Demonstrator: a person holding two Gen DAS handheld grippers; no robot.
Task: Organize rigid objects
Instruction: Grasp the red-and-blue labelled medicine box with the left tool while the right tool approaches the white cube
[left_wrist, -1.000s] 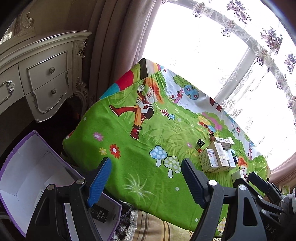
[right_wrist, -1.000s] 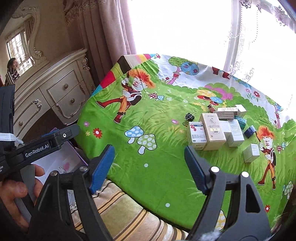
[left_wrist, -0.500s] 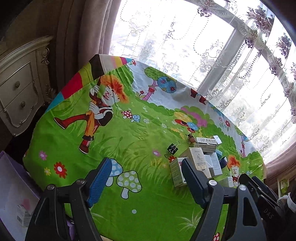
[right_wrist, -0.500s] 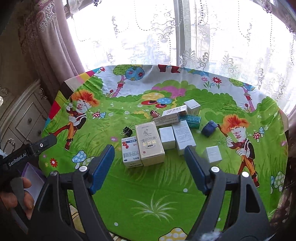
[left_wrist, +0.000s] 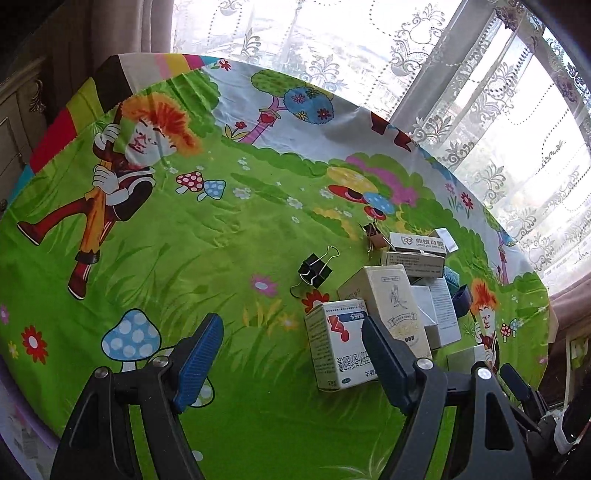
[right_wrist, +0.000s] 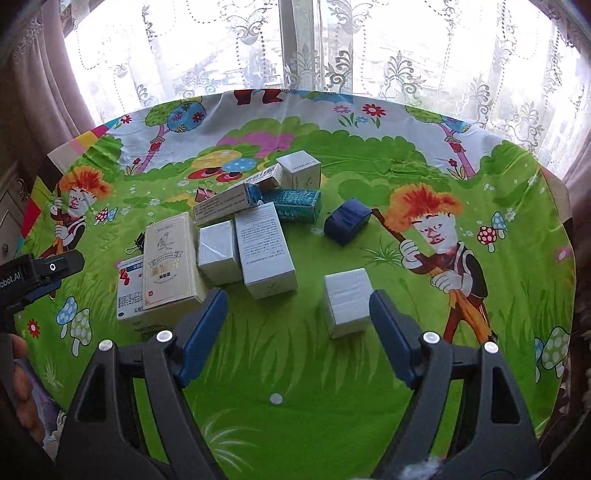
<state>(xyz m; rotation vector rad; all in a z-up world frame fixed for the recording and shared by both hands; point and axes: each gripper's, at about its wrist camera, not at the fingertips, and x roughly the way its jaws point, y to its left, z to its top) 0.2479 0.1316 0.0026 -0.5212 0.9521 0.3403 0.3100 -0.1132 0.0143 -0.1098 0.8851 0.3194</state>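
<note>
The left gripper (left_wrist: 291, 354) hangs spread wide and empty over the cartoon tablecloth (left_wrist: 184, 258), and the nearest risk sits at its four o'clock: the red-and-white medicine box (left_wrist: 338, 343) lies half behind the right-hand finger, leaning against the tall cream box (left_wrist: 393, 306), so a careless descent would likely clip its corner and shove the whole huddle sideways. At about one o'clock from that gripper the black binder clip (left_wrist: 314, 269) lies loose and apart; its wire handles could snag a pad or skid on the smooth cloth. In the right wrist view the right gripper (right_wrist: 297, 332) is likewise released with nothing between its pads, the small white box (right_wrist: 349, 299) just at its one o'clock, touching nothing else. It looks the safest first pick, though an off-centre squeeze might spin it. The crowded pile at ten to twelve o'clock, with the teal box (right_wrist: 297, 205) under slanted cartons, could topple if one is pulled out, and the dark blue box (right_wrist: 347, 219) at one o'clock is tilted. Compared with a second ago, both cameras have swung from the dresser and the purple-edged box by the table's edge to sit lower and closer over the boxes, while both jaw gaps look unchanged.
</note>
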